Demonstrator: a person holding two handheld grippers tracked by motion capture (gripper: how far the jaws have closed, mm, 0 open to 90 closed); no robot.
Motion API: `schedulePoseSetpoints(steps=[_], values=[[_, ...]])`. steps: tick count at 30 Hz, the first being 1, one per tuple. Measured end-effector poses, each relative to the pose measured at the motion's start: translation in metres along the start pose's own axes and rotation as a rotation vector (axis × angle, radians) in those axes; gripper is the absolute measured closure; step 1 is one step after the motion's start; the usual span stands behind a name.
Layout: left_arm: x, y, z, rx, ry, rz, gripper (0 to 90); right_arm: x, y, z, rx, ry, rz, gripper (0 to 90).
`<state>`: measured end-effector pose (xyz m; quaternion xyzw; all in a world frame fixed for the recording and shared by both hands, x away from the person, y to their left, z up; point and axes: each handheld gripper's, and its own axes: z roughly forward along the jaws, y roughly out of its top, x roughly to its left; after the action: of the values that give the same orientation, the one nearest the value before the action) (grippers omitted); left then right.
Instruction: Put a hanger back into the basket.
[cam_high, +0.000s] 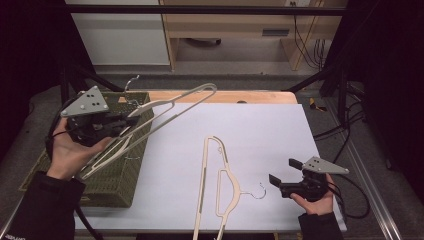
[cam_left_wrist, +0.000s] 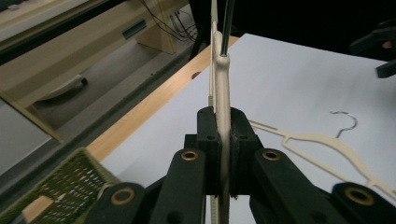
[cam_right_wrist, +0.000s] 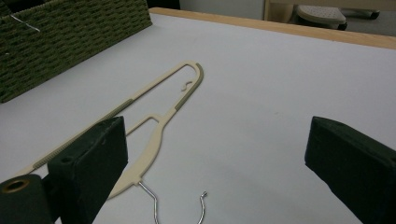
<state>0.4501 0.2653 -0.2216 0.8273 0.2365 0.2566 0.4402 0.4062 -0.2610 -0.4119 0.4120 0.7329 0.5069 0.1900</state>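
Hanger clamped between left fingers (right fingers wide, empty).

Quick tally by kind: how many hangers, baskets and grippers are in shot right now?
Hangers: 2, a held hanger clamped in the left gripper and a flat hanger lying on the table.
Baskets: 1, the green basket.
Grippers: 2, the left one shut on its hanger, the right gripper open and holding nothing.
Total: 5.

White-topped table with a cream hanger and a green woven basket on it.
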Motion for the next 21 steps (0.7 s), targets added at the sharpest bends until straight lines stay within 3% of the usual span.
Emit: schedulePoseSetpoints(steps=[6, 13, 16, 21], values=[[0.029, -0.019, -0.007, 0.017, 0.075, 0.011, 85.5, 0.0, -0.001, 0.001, 0.007, -0.005, -0.011, 6.6], [0.061, -0.054, -0.015, 0.05, 0.164, -0.018, 85.5, 0.0, -0.001, 0.0, 0.004, -0.007, -0.016, 6.1], [0.069, -0.068, -0.017, 0.055, 0.195, -0.027, 85.5, -0.001, -0.001, -0.001, 0.007, -0.007, -0.025, 6.0], [0.078, -0.089, -0.022, 0.091, 0.257, -0.008, 85.5, 0.0, 0.0, -0.001, 0.001, -0.01, -0.017, 6.0]])
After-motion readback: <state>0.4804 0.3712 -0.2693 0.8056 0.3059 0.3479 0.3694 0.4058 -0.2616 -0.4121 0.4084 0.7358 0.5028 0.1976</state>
